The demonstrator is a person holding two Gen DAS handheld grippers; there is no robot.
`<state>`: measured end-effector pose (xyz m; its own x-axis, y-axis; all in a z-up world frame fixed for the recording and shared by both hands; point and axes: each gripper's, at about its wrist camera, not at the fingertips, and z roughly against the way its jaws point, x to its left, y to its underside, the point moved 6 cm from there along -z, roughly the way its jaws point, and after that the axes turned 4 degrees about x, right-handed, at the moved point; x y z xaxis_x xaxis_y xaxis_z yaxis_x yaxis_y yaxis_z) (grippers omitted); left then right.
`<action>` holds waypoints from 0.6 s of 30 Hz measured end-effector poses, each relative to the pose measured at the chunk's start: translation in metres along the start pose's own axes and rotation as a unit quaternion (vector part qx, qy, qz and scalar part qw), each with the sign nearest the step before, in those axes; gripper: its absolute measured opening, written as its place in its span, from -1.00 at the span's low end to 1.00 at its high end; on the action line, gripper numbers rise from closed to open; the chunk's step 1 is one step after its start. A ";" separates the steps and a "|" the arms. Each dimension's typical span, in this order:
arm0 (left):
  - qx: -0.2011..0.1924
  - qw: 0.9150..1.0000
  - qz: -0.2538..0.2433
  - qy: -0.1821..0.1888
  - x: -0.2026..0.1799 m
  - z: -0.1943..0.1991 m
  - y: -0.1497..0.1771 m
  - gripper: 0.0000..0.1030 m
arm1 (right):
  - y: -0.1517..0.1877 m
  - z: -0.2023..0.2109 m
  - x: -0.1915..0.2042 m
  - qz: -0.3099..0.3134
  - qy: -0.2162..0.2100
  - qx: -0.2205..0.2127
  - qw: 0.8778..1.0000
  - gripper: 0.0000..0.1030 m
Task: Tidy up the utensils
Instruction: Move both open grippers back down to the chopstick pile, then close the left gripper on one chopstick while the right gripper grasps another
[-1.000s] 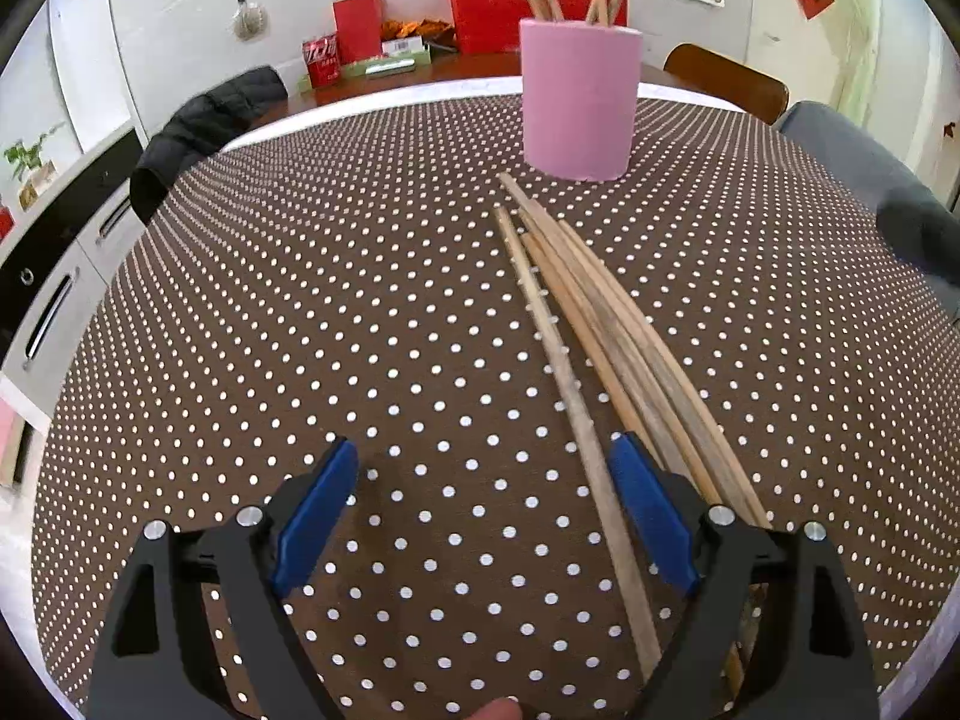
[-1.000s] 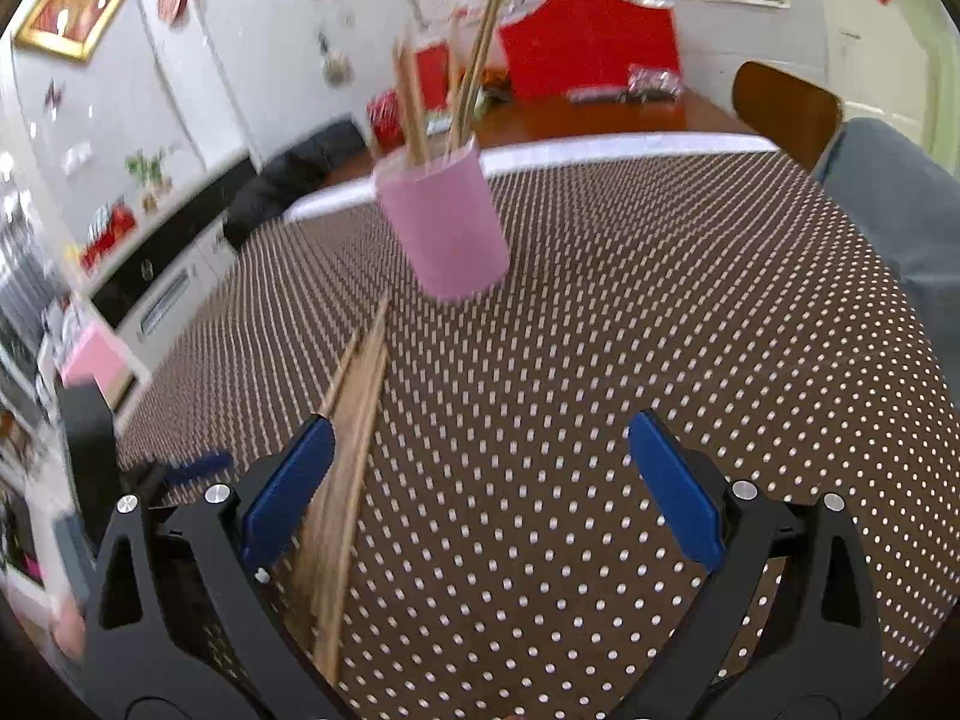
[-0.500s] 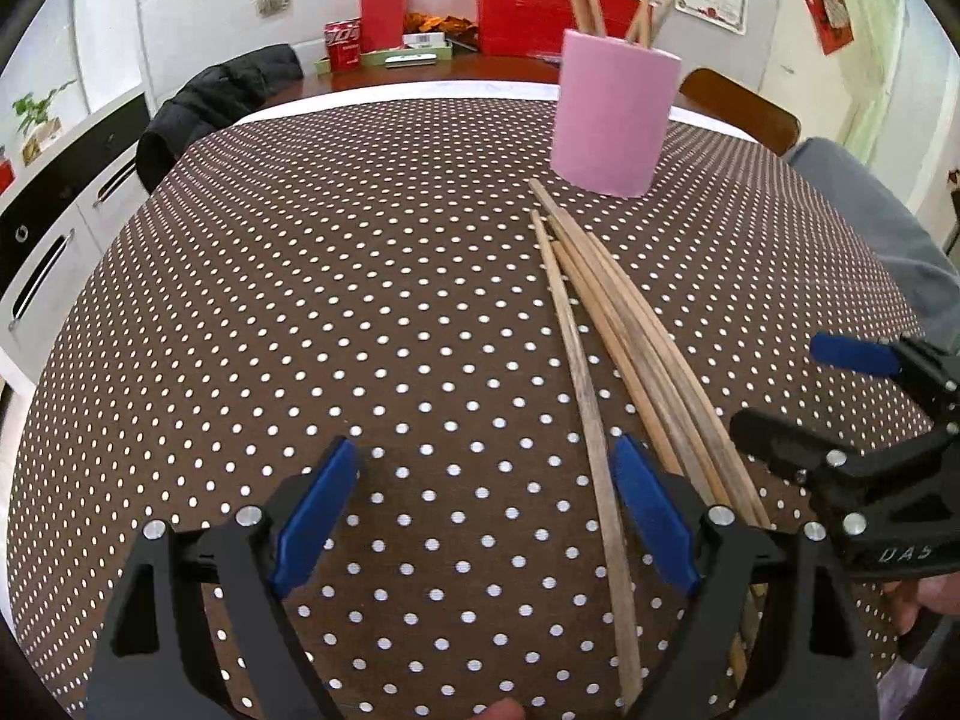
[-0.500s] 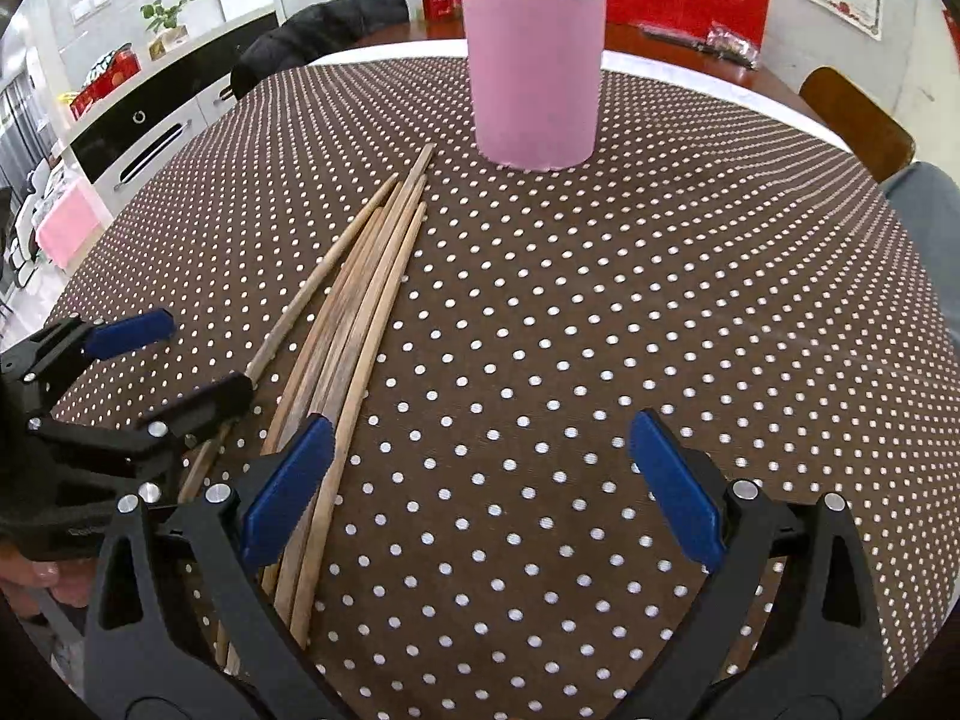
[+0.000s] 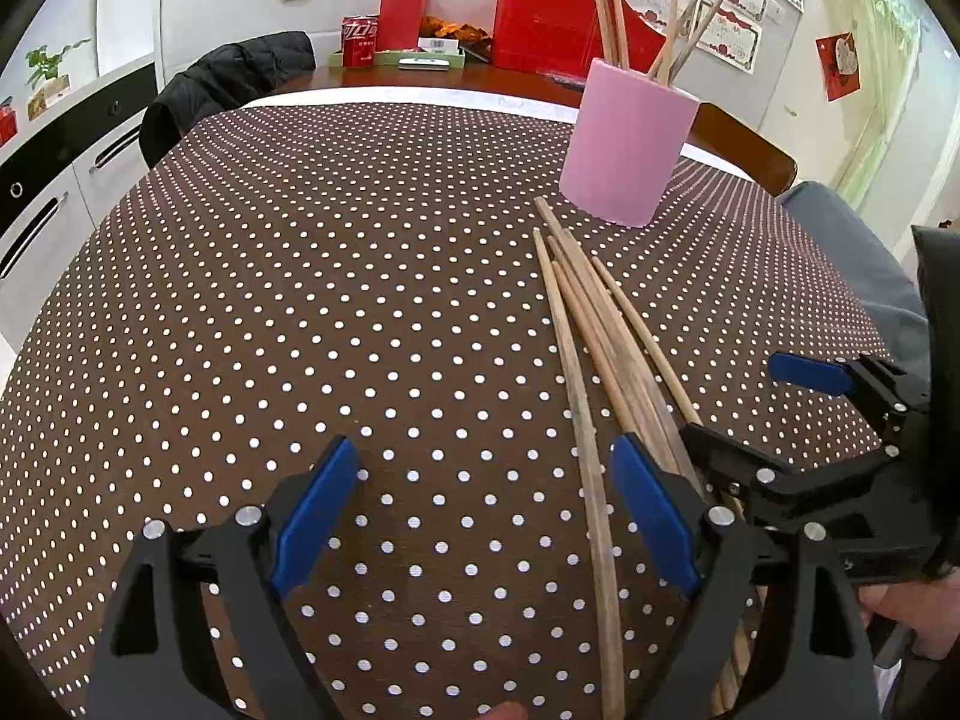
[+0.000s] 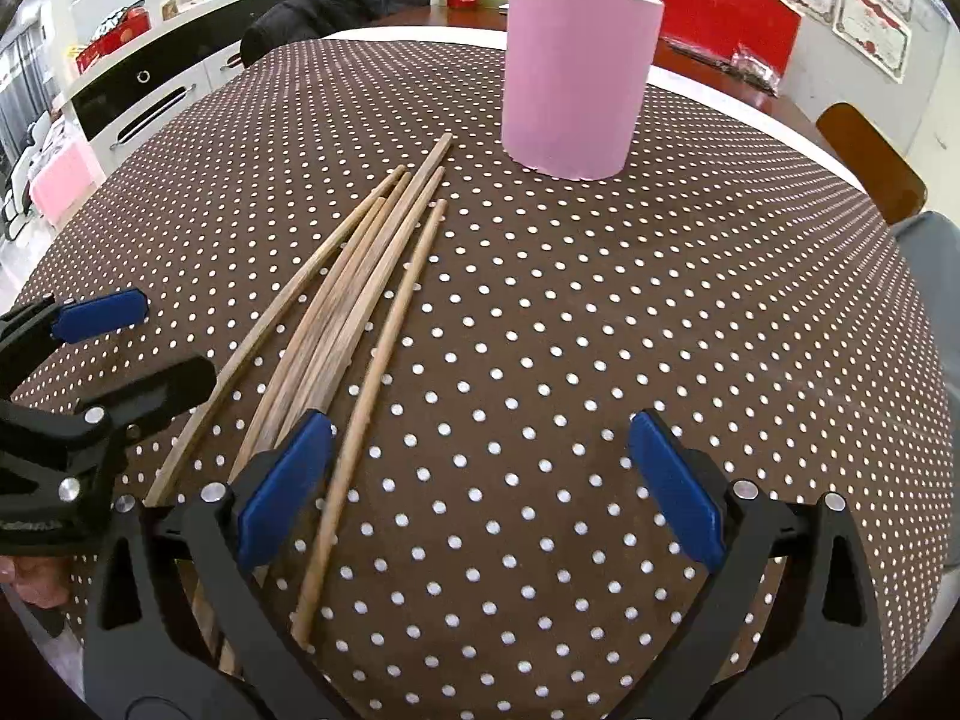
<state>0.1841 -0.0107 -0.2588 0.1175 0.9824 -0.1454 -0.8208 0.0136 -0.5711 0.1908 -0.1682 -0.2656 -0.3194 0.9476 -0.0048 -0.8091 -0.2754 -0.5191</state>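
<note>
A: What sits on the dotted tablecloth, going left to right?

B: The left gripper, fingers spread wide and holding nothing; then the loose chopsticks lying in a bundle, and the right gripper, also spread and empty, straddling one stick.

A: Any container?

B: The pink holder stands upright past the bundle's far tips, with several chopsticks in it.

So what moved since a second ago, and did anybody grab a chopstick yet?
No grab yet. The right gripper swung in beside the left gripper and sank toward the loose chopsticks; both are open and empty. The chopsticks lie as before on the dotted tablecloth, and the pink cup has not moved.
</note>
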 end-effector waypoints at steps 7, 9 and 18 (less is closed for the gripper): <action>0.003 1.000 -0.010 -0.012 -0.003 -0.001 0.000 0.66 | 0.003 0.005 -0.018 -0.019 0.009 0.002 1.000 0.88; 0.011 0.999 -0.027 -0.028 -0.007 -0.005 -0.002 0.66 | 0.002 0.005 -0.020 -0.021 0.008 0.003 1.000 0.87; 0.034 0.993 -0.102 -0.058 -0.018 -0.025 -0.027 0.66 | -0.004 0.004 -0.027 -0.016 -0.001 -0.001 1.000 0.76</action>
<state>0.2180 -0.0339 -0.2615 0.2231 0.9727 0.0636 -0.8226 0.2229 -0.5231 0.2005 -0.1934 -0.2603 -0.2946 0.9555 0.0140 -0.8176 -0.2444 -0.5214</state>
